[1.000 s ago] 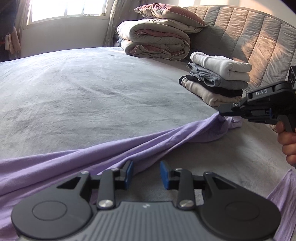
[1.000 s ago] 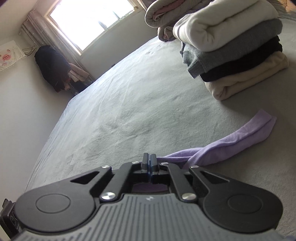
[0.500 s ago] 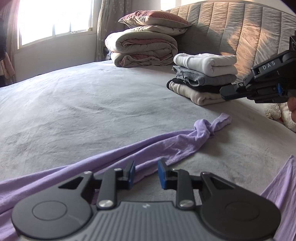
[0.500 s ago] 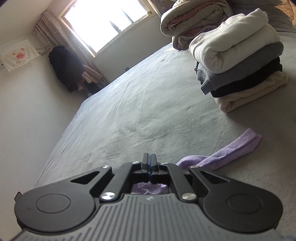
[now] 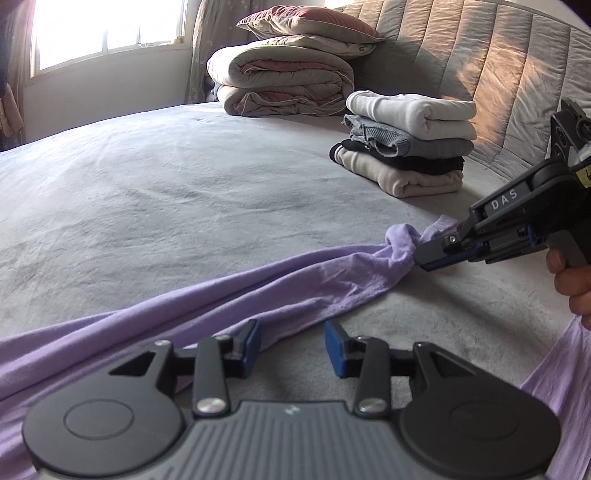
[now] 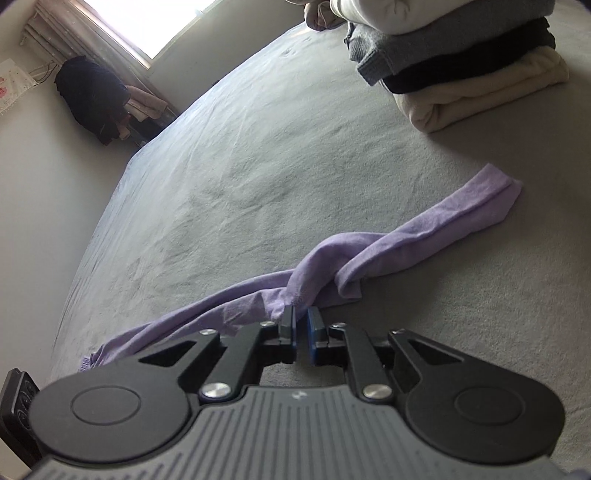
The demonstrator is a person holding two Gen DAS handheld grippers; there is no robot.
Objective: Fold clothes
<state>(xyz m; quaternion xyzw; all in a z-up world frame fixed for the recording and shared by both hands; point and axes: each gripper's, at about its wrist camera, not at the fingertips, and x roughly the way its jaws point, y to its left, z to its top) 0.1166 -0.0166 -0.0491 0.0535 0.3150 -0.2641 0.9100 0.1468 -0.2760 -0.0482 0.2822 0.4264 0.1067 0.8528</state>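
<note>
While soft lilac cloth [image 5: 258,288] lies roped on plush bedspread [image 5: 166,192], right tongs [image 6: 302,325] part.

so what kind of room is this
Most likely a bedroom. The work surface is a grey bed with a quilted headboard, rolled duvets and a pillow at its head, plus a stack of folded clothes beside the purple garment.

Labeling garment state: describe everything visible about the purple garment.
The purple garment is thin, soft lilac knit, unfolded and bunched into a long twisted rope across the grey bed. Its hemmed end lies flat near the stack of folded clothes. The right gripper, jaws slightly apart, meets a crumpled bunch of it. The left gripper, open, hovers over its edge. More purple cloth shows at the left view's right edge.
</note>
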